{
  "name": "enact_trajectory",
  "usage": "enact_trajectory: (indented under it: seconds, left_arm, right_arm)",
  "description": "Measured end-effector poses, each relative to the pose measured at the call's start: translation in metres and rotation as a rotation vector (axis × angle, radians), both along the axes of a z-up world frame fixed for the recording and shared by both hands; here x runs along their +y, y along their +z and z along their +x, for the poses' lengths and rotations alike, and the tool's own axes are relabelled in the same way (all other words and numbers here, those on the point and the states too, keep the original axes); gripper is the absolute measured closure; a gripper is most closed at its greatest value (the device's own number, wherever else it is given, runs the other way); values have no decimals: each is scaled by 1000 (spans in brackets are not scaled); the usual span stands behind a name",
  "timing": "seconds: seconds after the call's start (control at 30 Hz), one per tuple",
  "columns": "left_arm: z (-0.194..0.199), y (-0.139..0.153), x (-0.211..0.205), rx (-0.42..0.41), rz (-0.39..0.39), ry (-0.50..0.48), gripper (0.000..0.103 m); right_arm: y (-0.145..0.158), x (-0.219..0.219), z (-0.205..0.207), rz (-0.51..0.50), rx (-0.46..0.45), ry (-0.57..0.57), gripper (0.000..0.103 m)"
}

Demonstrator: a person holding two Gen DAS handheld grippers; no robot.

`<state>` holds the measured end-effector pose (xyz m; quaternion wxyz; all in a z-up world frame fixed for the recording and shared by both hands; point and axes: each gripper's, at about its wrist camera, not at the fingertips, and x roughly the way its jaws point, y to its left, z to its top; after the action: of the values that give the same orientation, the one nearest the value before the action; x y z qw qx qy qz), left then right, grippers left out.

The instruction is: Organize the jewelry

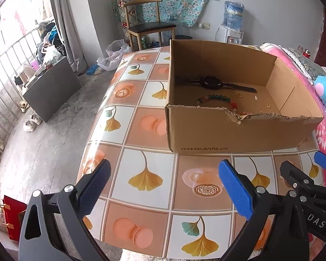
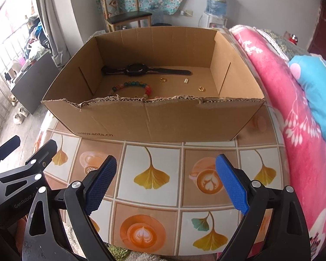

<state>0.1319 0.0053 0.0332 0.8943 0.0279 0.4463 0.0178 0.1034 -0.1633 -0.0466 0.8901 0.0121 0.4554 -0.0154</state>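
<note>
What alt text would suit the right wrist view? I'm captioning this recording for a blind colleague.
An open cardboard box sits on a tile-patterned table, holding a black watch, a multicoloured bead bracelet, two gold rings and a small silver piece. The right tongs hover open and empty before it, the left tongs at the left edge.
</note>
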Motion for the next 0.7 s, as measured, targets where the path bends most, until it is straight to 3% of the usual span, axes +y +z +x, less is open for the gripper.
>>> enact_trajectory:
  seconds: [0.7]
  left_arm:
    - [-7,-2,2,10,-5,5,6]
  right_arm:
    - [4,-1,-6,-19,-16,10,15]
